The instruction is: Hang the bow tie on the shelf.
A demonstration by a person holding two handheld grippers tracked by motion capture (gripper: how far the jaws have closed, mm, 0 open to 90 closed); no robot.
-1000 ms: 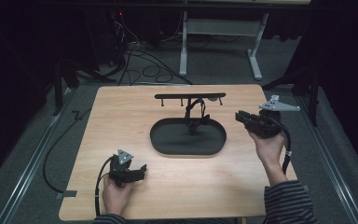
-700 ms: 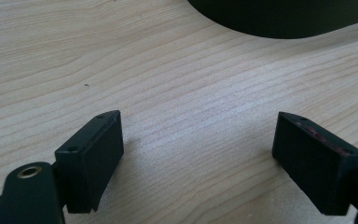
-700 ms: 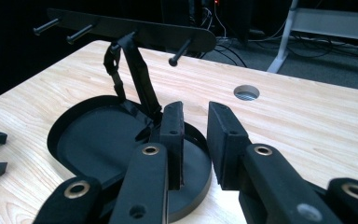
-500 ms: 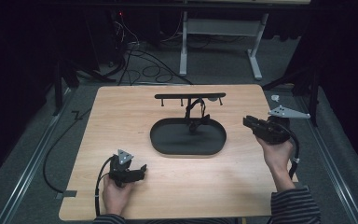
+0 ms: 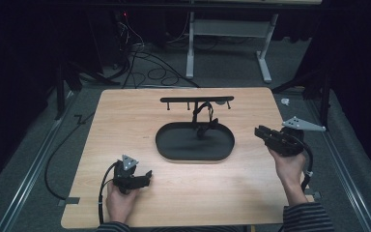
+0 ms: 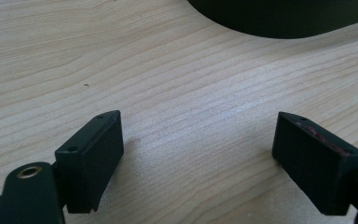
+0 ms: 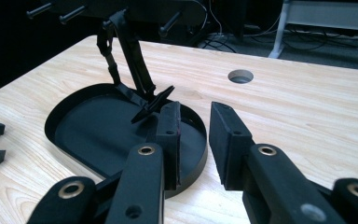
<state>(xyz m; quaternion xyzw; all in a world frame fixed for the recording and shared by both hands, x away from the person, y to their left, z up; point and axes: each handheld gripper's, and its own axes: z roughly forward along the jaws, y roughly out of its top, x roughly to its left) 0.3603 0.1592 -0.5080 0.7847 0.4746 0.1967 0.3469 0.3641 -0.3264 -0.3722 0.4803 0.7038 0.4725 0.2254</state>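
A black oval tray [image 5: 174, 145] lies at the table's middle, with a black peg rack [image 5: 174, 100] rising behind it. A black strap [image 5: 203, 118] hangs from the rack, its lower end in the tray [image 7: 74, 135]; the right gripper view has the strap [image 7: 130, 51] ahead. My right gripper [image 5: 260, 131] hovers right of the tray, pointing at it. Its jaws [image 7: 195, 112] have just been opening and stand a little apart with nothing between them. My left gripper [image 5: 147, 176] rests near the front left, its jaws [image 6: 198, 126] wide open over bare wood.
The wooden table [image 5: 125, 121] has a round hole [image 7: 240, 75] beyond the tray. The tray's rim [image 6: 279, 23] lies just ahead of the left gripper. Cables and a desk frame [image 5: 227, 29] sit on the floor behind the table.
My right gripper has drifted right and toward the near edge, away from the tray, sinking slightly, and its jaws have spread a little. The left gripper has stayed put.
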